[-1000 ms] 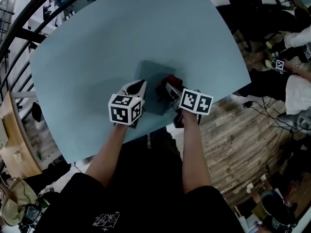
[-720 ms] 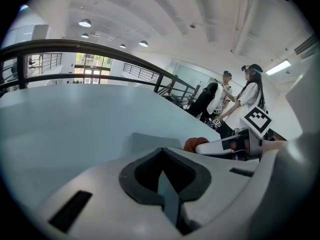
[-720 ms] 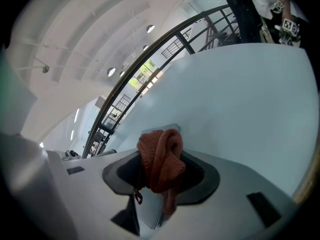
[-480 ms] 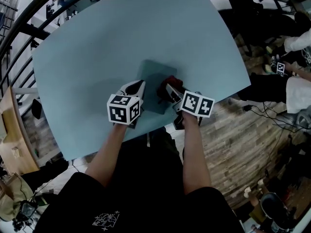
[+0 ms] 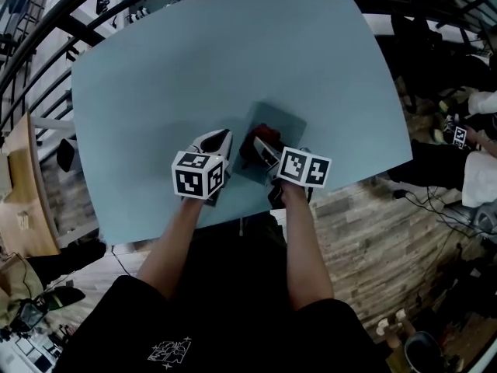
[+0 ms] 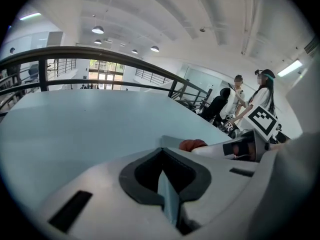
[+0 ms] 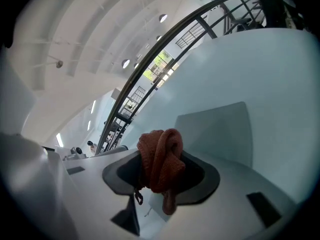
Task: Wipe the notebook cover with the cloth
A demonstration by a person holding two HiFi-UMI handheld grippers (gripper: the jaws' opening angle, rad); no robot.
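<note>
A grey-blue notebook (image 5: pixel 286 124) lies flat on the pale blue table (image 5: pixel 178 68), near its front edge. My right gripper (image 5: pixel 260 148) is shut on a bunched red cloth (image 5: pixel 261 133), which rests over the notebook's near left part. In the right gripper view the cloth (image 7: pixel 160 159) fills the jaws of the right gripper (image 7: pixel 160 170), with the notebook (image 7: pixel 220 129) just beyond. My left gripper (image 5: pixel 220 140) sits low beside the notebook's left edge, jaws together and holding nothing. From the left gripper (image 6: pixel 163 156), the cloth (image 6: pixel 192 144) and right gripper (image 6: pixel 235 149) show to the right.
The table's front edge (image 5: pixel 233 220) runs just behind both grippers. A dark railing (image 5: pixel 46 61) curves round the far left. People (image 6: pixel 255 104) stand beyond the table's right side, over wooden floor (image 5: pixel 373 231). A wooden desk (image 5: pixel 23 208) stands at the left.
The right gripper has carried the cloth leftward across the notebook, from its right side to its near left part. The left gripper has barely moved. The head view has shifted.
</note>
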